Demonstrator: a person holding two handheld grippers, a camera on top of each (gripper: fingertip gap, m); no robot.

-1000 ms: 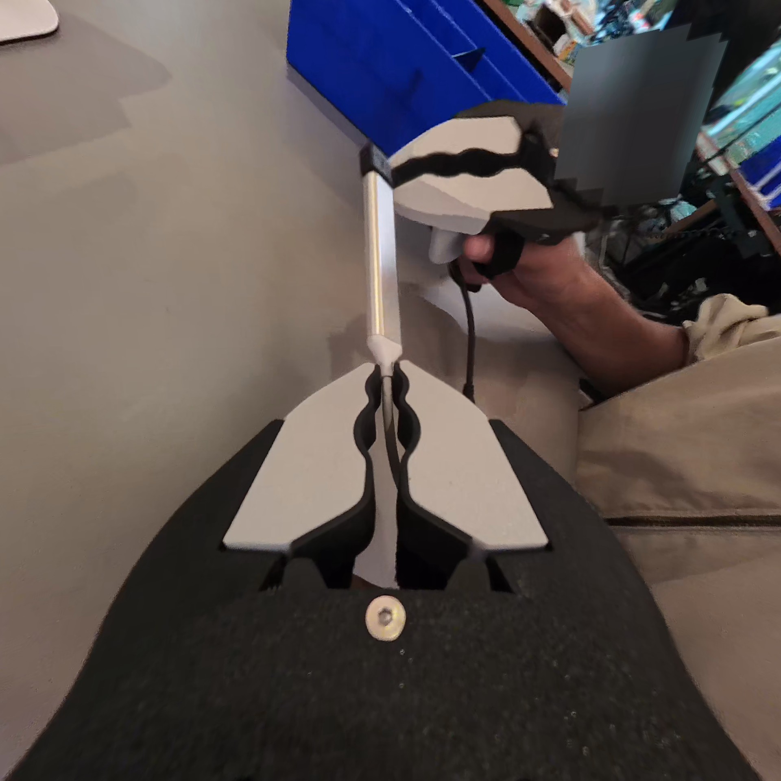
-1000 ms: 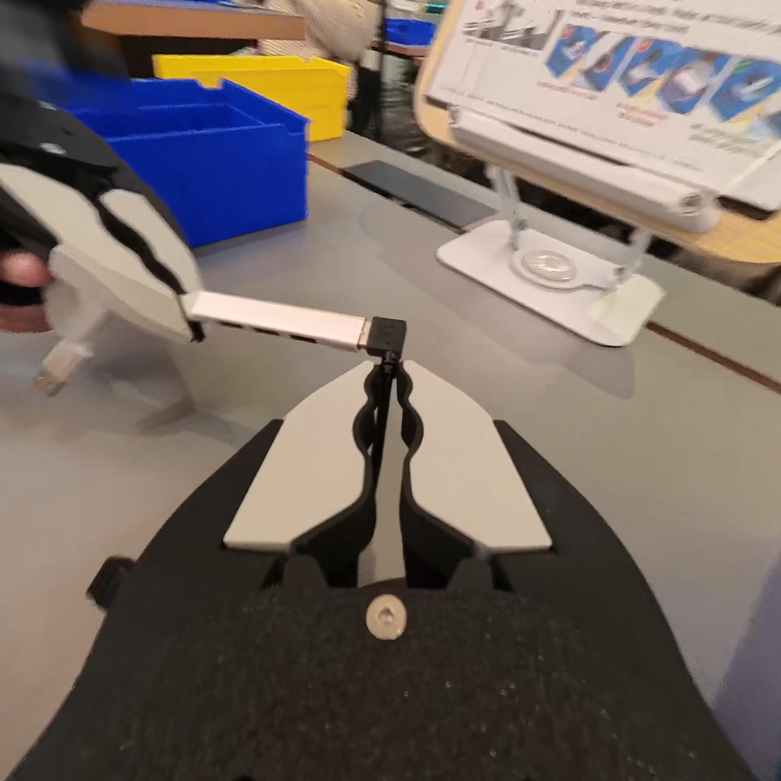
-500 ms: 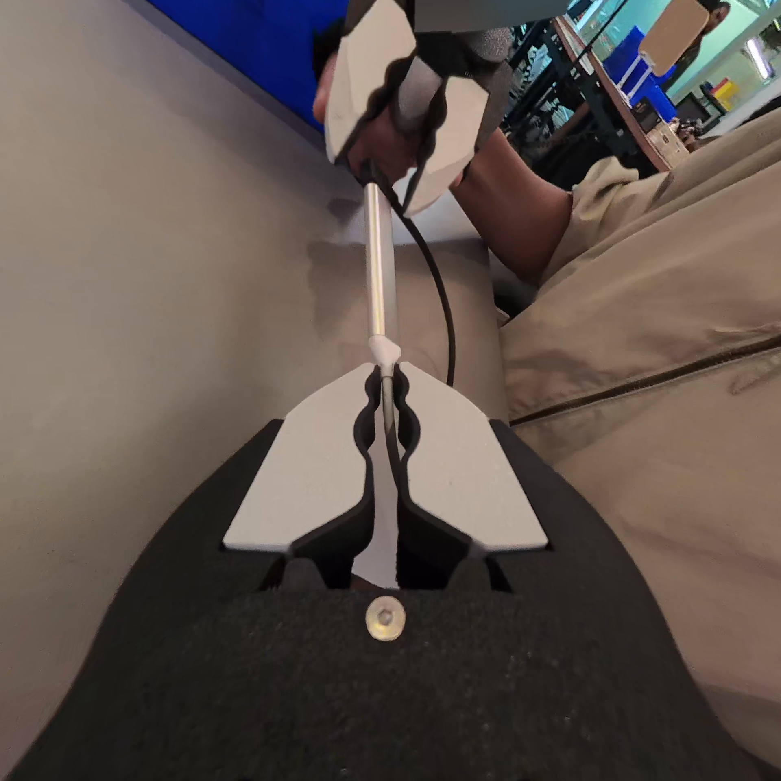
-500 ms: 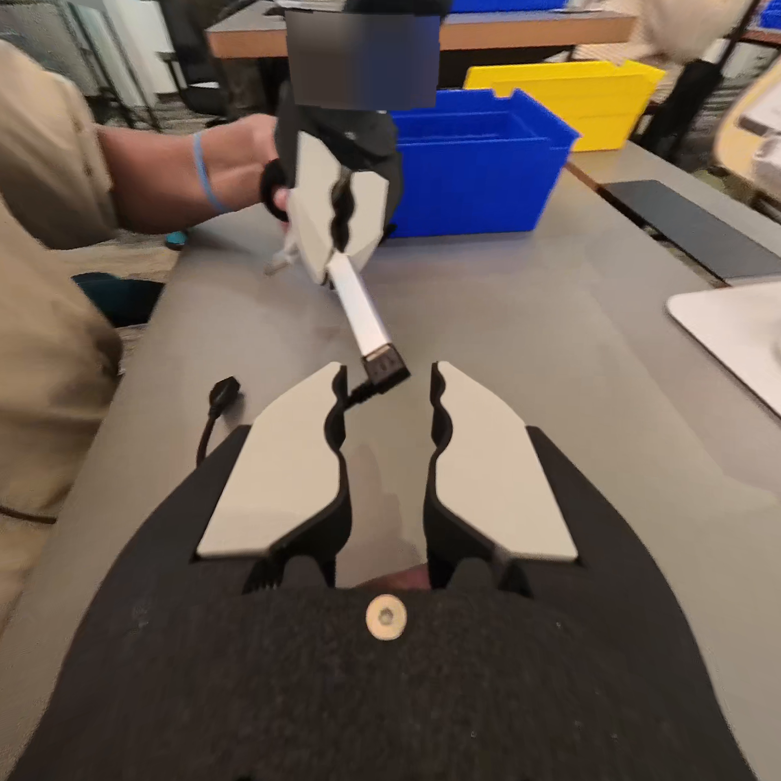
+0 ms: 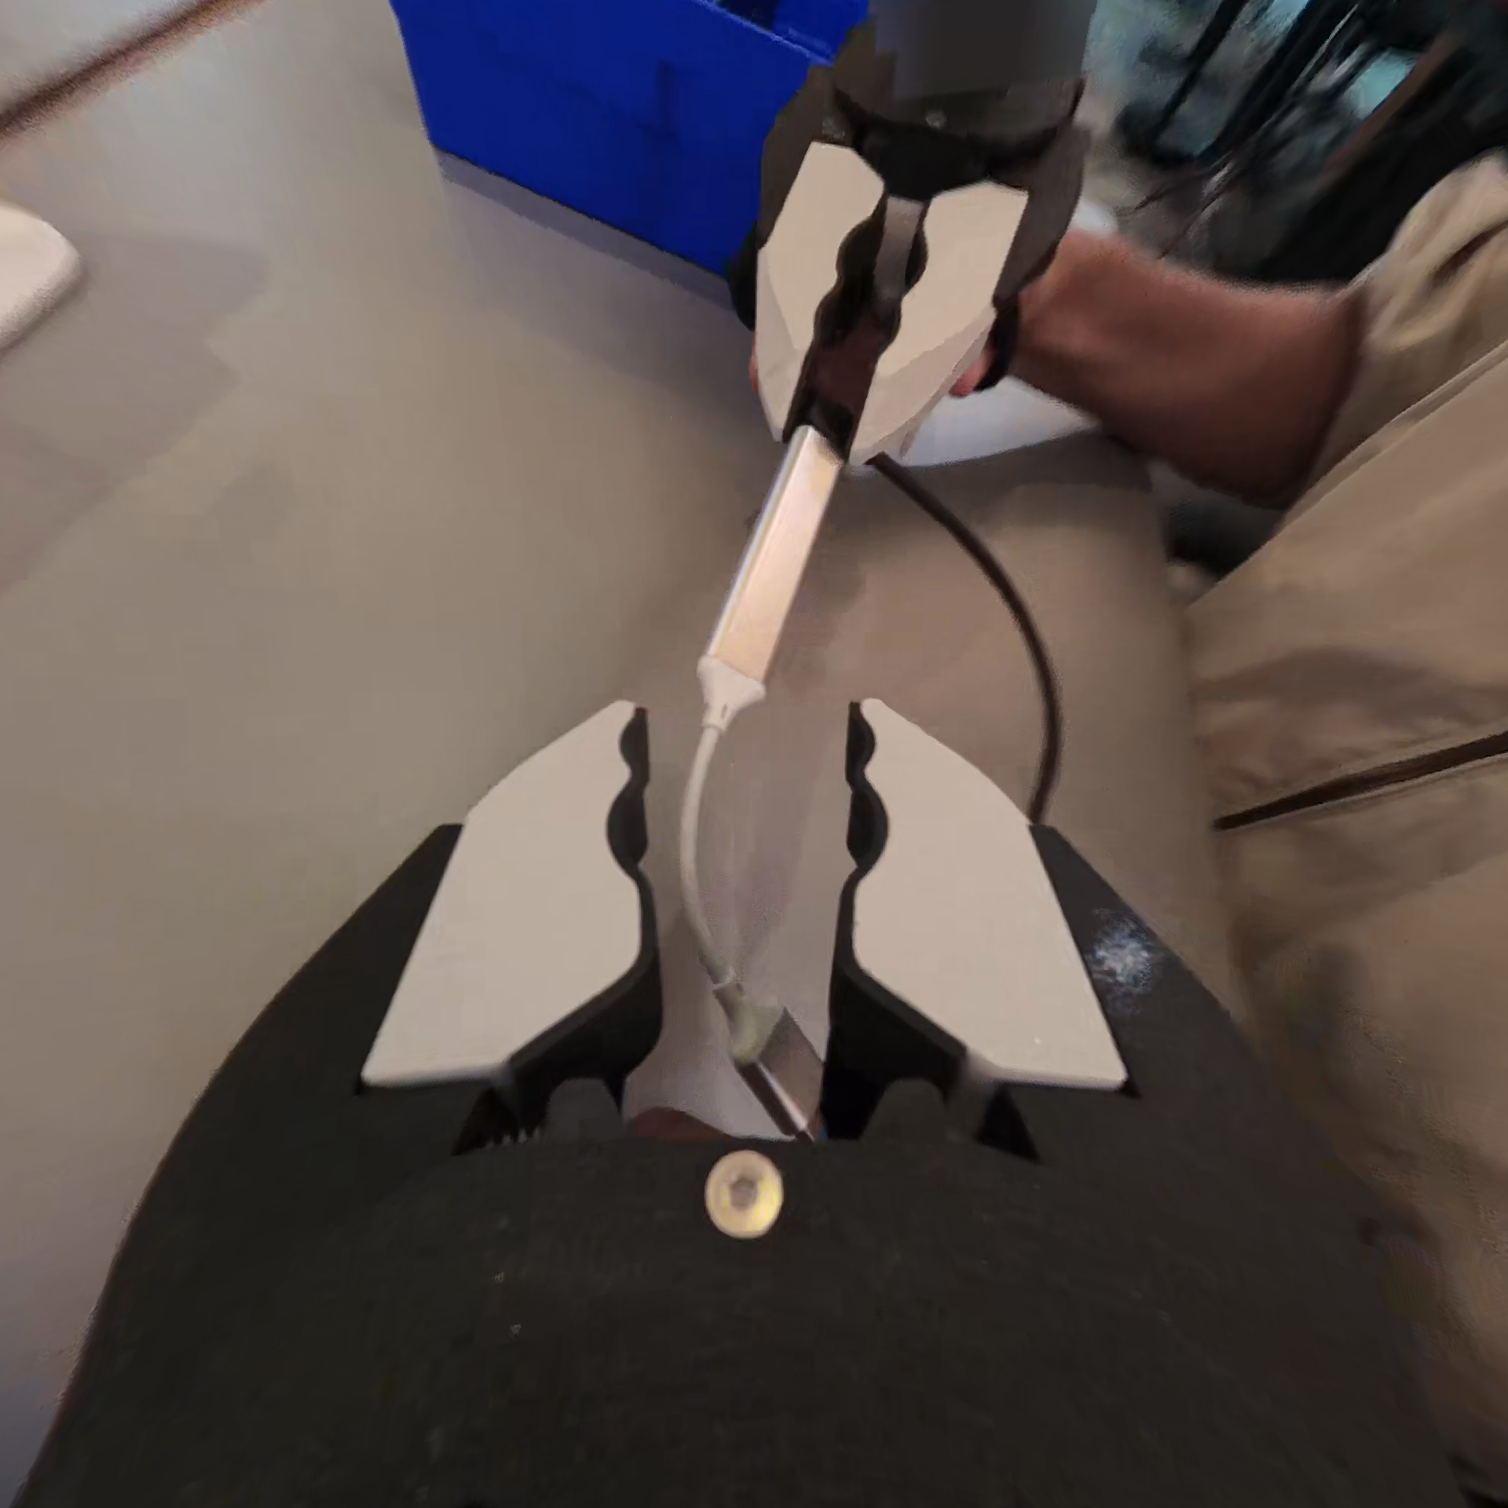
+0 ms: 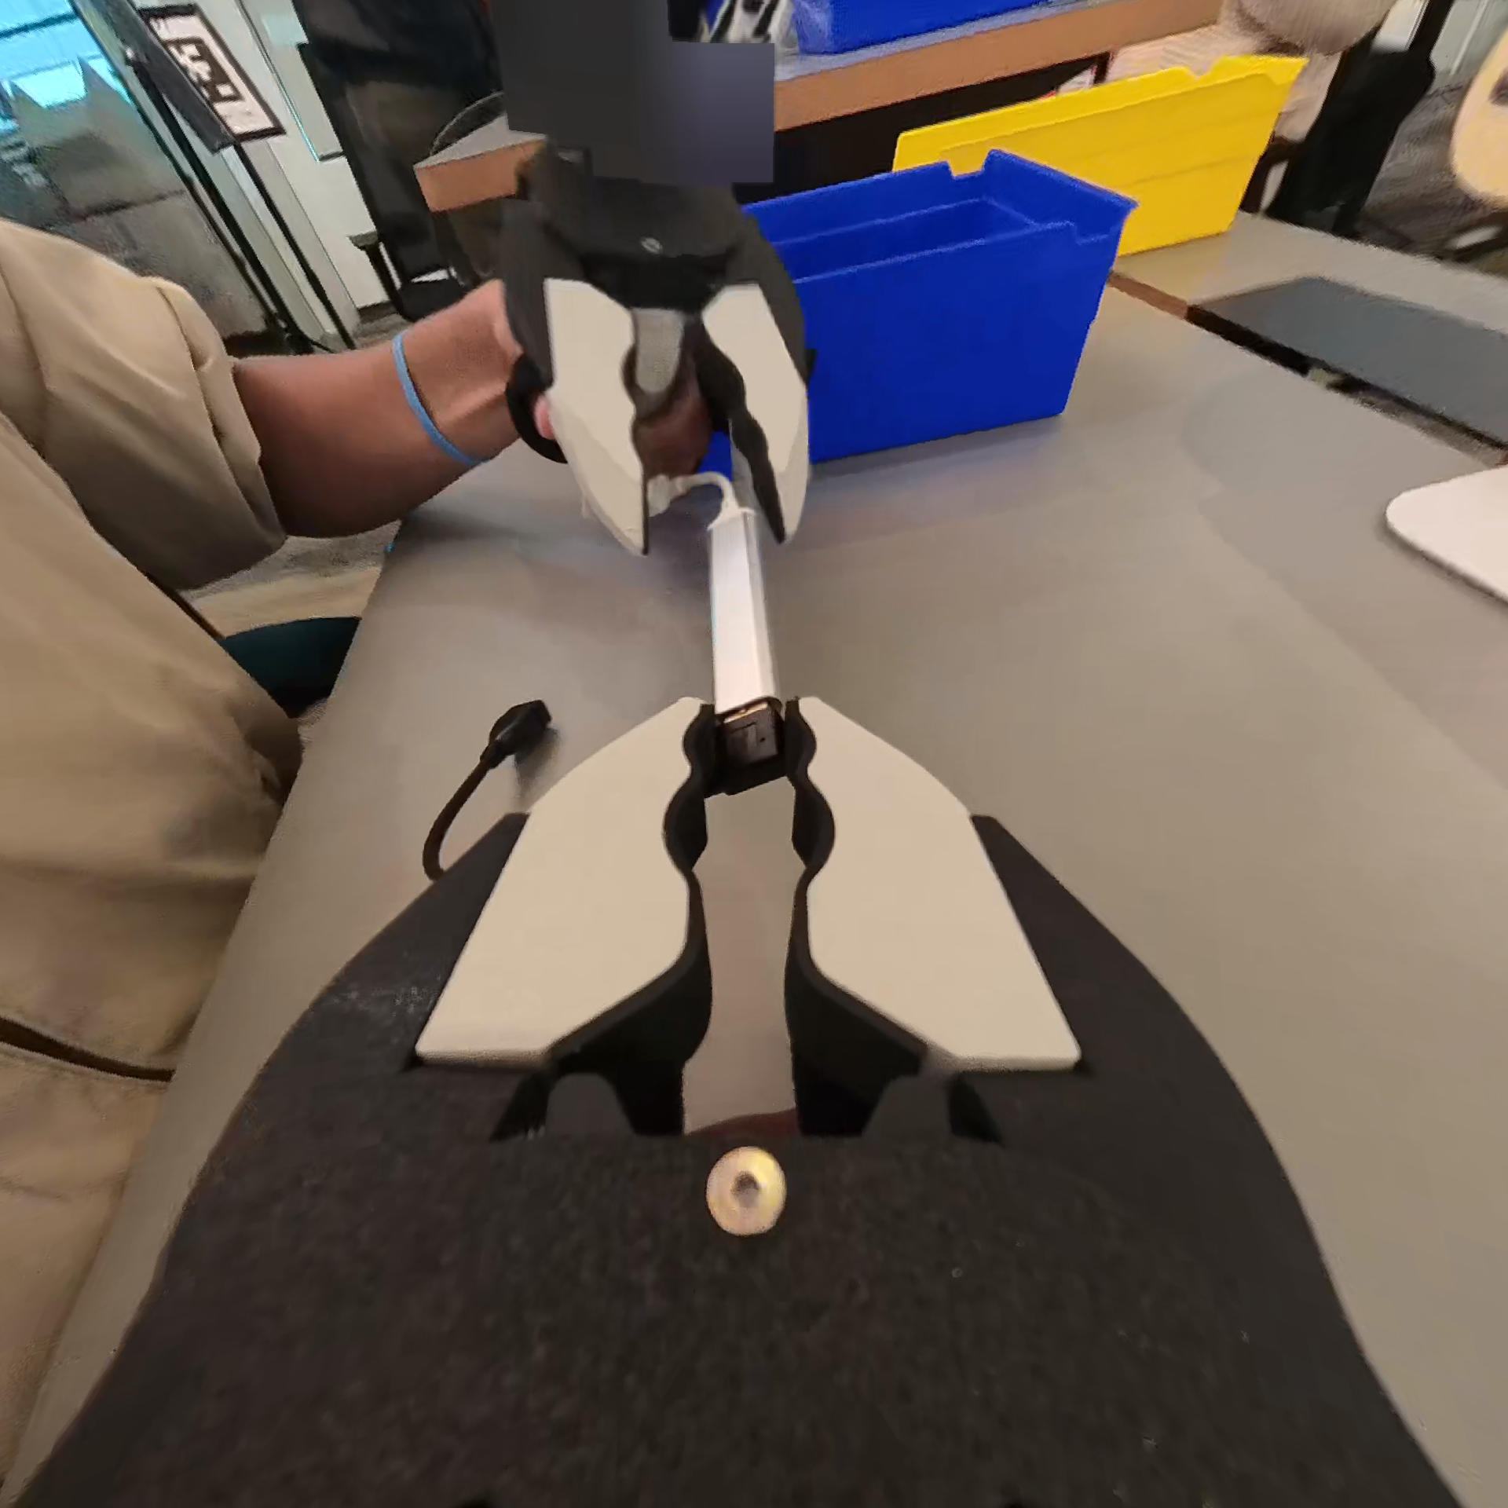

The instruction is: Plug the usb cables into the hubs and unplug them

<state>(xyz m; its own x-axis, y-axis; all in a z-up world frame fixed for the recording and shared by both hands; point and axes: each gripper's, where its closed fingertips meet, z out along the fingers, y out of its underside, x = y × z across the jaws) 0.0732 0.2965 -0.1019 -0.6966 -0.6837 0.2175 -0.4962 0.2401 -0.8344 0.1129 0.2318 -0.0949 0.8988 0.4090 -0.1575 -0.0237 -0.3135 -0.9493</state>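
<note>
A silver USB hub (image 5: 779, 555) hangs in the air between my two grippers above the grey table (image 6: 1142, 734). My right gripper (image 6: 744, 710) is shut on the black USB plug (image 6: 747, 747) that sits in the hub's end (image 6: 742, 612). Its black cable (image 5: 1012, 587) trails down, and the far connector (image 6: 522, 722) lies on the table. My left gripper (image 5: 742, 710) is open. The hub's white cable (image 5: 694, 816) and its plug (image 5: 775, 1053) lie loose between the jaws. The left gripper also shows in the right wrist view (image 6: 708, 534), and the right gripper in the left wrist view (image 5: 828, 436).
A blue bin (image 6: 938, 326) stands on the table behind the hub, with a yellow bin (image 6: 1126, 139) farther back. A white stand base (image 6: 1461, 530) and a black mat (image 6: 1371, 343) lie to the right. The person's beige clothing (image 5: 1346, 734) is close by. The gap from one gripper's tips to the other's is roughly 9 cm.
My left gripper has opened and let go of the hub's white cable. My right gripper, open half a second ago, has shut on the black plug at the hub's end.
</note>
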